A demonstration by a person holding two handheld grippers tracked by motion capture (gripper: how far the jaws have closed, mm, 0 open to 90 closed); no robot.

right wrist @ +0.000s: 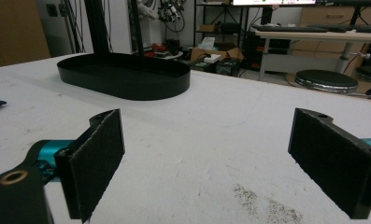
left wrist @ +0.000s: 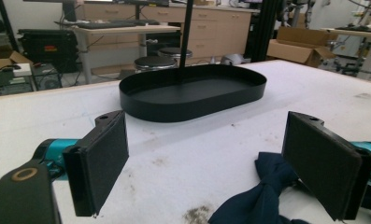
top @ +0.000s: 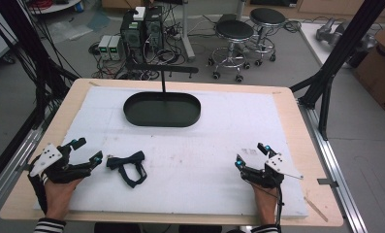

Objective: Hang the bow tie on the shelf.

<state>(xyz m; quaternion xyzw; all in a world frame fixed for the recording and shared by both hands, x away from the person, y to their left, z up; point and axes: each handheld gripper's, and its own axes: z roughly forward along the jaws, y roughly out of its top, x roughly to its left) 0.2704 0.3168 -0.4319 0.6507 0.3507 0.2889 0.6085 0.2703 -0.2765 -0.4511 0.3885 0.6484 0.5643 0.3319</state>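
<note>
high view | bow tie (top: 127,165) beside left hand-held gripper (top: 87,151) | tray (top: 162,109) beyond

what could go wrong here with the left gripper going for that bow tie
The left gripper is open beside the bow tie, whose loose strap loops toward the person; a grab might catch only the strap and leave the bow dangling. The fabric is limp, so it may slide on the white mat rather than be pinched.

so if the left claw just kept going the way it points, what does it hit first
Probably the dark bow tie, lying just past the open left claw; in the left gripper view it sits by one jaw, so it may only graze it.
</note>
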